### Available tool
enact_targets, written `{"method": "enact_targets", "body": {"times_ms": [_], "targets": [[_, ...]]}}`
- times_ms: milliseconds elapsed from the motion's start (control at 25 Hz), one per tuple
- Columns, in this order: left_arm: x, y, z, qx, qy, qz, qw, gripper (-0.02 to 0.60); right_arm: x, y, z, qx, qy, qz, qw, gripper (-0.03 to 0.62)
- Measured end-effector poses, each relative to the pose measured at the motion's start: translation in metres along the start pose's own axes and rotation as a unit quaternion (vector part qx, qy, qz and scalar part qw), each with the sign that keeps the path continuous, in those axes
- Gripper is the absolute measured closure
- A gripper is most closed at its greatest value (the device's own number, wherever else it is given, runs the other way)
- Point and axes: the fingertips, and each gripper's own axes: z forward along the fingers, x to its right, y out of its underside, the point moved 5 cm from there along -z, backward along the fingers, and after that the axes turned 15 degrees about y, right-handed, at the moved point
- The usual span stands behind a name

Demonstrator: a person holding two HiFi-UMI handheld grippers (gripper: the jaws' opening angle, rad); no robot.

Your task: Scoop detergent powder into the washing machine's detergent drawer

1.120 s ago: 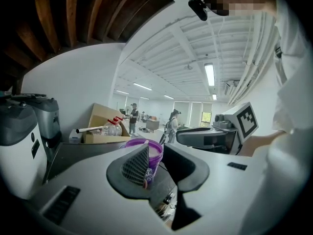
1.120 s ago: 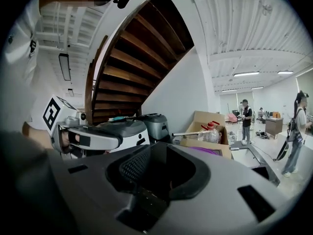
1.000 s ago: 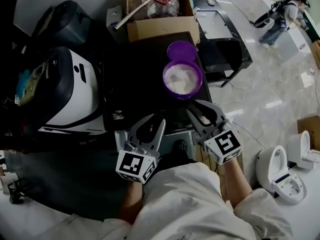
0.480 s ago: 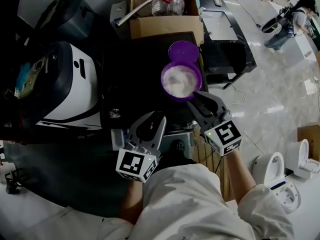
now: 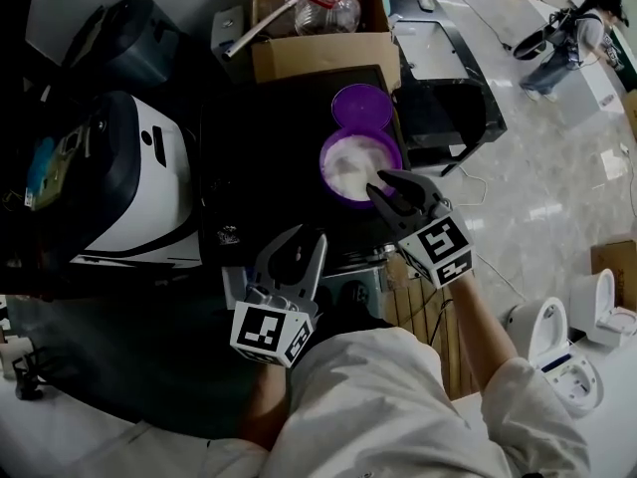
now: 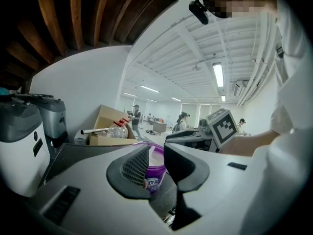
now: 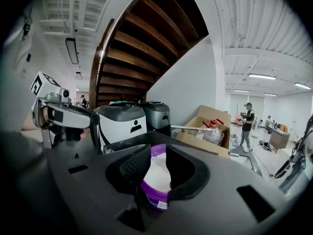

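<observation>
Head view, looking steeply down: the left gripper [image 5: 307, 239] hovered low over the front edge of a black machine top [image 5: 269, 157], its jaws apart and empty. Ahead of it and to its right, the right gripper [image 5: 386, 189] had its tips at the near rim of an open purple tub [image 5: 360, 165] of white detergent powder. The tub's purple lid [image 5: 362, 106] lay just beyond the tub. A cardboard box [image 5: 318, 53] stood further on, well past both grippers. A white and black appliance [image 5: 149, 187] sat off to the left gripper's left.

Left gripper view: the jaws stood open, with nothing pressed between the pads. The purple tub showed through the gap, some way ahead. The right gripper's marker cube appeared ahead and to the right.

Right gripper view: the jaws had just been closing a little, yet a clear gap remained and the pads pressed on nothing. The tub sat directly ahead, close to the tips, with powder heaped inside. I could not tell whether the tips touched its rim.
</observation>
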Motion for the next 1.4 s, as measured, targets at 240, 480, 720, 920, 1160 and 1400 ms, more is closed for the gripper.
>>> {"method": "enact_targets", "body": {"times_ms": [240,480,720,920,1160,1400], "targets": [[-0.013,0.0,0.005,-0.005,0.013,-0.001,0.9999,0.477,0.001,0.002,0.023,-0.022,0.002,-0.019,1.0,0.488],[-0.021,-0.001,0.008,-0.01,0.02,-0.001,0.9997,0.477,0.002,0.008,0.04,-0.045,0.001,-0.036,0.998,0.493],[-0.028,-0.001,0.007,-0.012,0.02,-0.003,0.9997,0.477,0.005,0.01,0.055,-0.065,0.0,-0.054,0.996,0.508],[-0.032,-0.002,0.005,-0.01,0.016,-0.005,0.9998,0.477,0.003,0.012,0.061,-0.078,-0.016,-0.072,0.994,0.51],[-0.035,0.0,0.004,-0.008,0.016,-0.011,0.9998,0.477,0.001,0.017,0.067,-0.095,-0.02,-0.084,0.992,0.526],[-0.036,-0.002,0.005,-0.009,0.017,-0.007,0.9998,0.477,0.003,0.02,0.068,-0.105,-0.014,-0.089,0.99,0.569]]}}
